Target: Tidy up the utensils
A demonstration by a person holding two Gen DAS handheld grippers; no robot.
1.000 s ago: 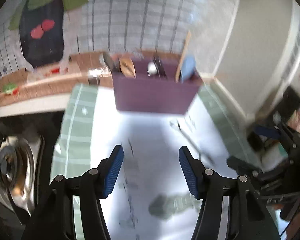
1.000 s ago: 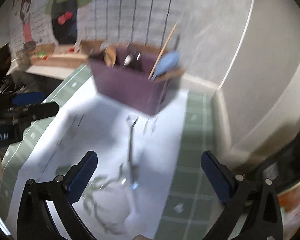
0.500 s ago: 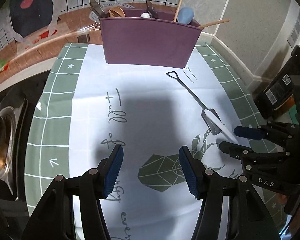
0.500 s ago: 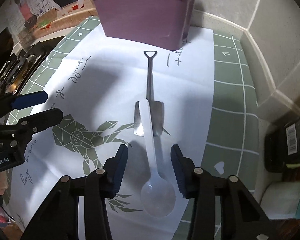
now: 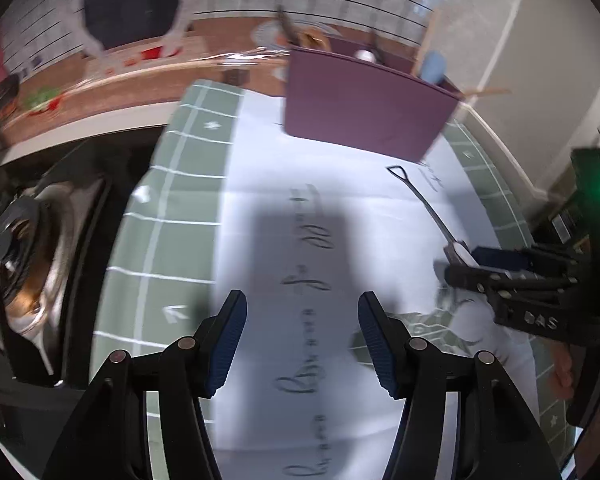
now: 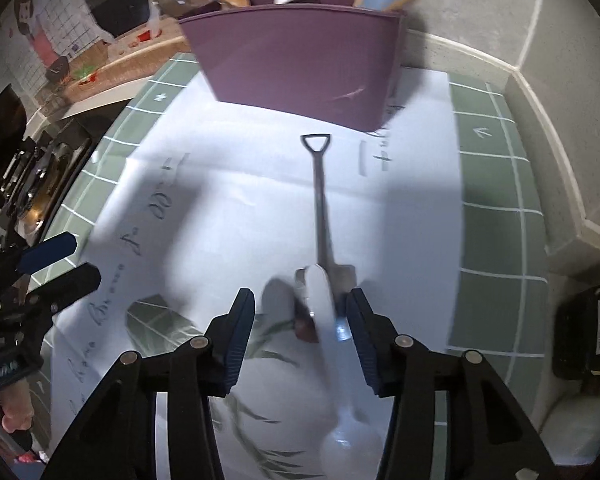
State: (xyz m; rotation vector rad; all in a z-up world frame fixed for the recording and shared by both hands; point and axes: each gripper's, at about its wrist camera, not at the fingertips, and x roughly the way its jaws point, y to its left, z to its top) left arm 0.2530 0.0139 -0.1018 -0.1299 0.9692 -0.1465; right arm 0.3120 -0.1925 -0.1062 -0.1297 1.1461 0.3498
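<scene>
A purple utensil holder [image 6: 300, 60] stands at the far end of a white printed mat and holds several spoons and spatulas; it also shows in the left wrist view [image 5: 364, 112]. A metal shovel-shaped spoon [image 6: 320, 204] lies on the mat in front of it. A white plastic spoon [image 6: 330, 344] lies across the metal spoon's blade. My right gripper [image 6: 300, 332] is open and low over the mat, its fingers on either side of the white spoon's handle. My left gripper [image 5: 300, 340] is open and empty above the mat's middle.
A stove burner [image 5: 16, 256] sits left of the green checked mat [image 5: 168, 216]. The wall and its ledge run along the right [image 6: 540, 120]. A dark box [image 6: 588, 332] lies at the right edge. A wooden shelf with small items [image 5: 140, 68] runs behind.
My right gripper has lowered and moved forward around the white spoon's handle, jaws a little wider. My left gripper has swung left and tilted up; it stays open.
</scene>
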